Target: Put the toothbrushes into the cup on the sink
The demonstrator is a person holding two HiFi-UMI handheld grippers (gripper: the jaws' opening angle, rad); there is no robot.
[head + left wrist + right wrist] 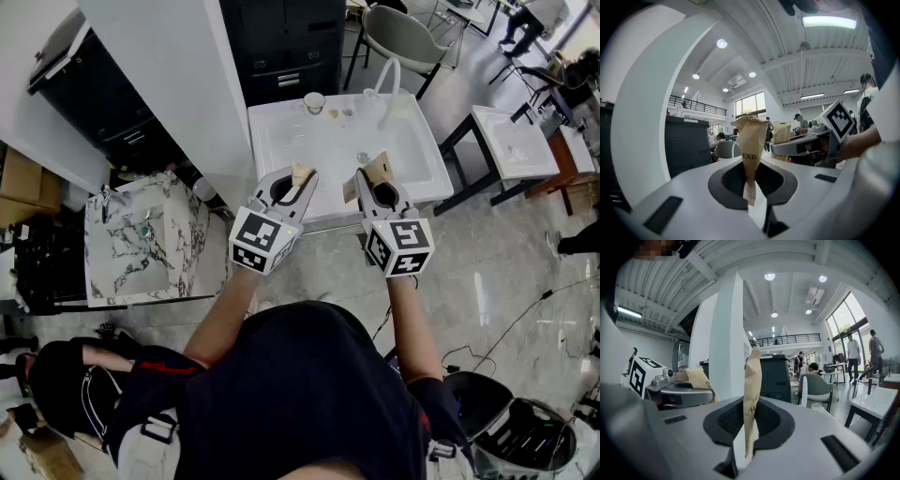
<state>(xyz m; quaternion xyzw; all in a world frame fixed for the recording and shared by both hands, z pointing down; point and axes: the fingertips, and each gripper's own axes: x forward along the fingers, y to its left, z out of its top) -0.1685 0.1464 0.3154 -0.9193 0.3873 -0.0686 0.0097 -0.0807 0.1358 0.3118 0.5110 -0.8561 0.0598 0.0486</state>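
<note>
Your left gripper [751, 197]: smooth matt grey plastic shell, black ribbed pads [733, 180]. Paper slip [751, 150] pinched there is brown, matt and creased. Your right gripper [745, 446] pinches a matching brown paper strip [751, 394]. Far sink [281, 141]: white, glossy, smooth. Floor [506, 281]: polished, reflective. Left table [122, 272]: marble-patterned top.

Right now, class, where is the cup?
Head view: the cup stands on the sink's back rim, left of the white faucet.
</note>
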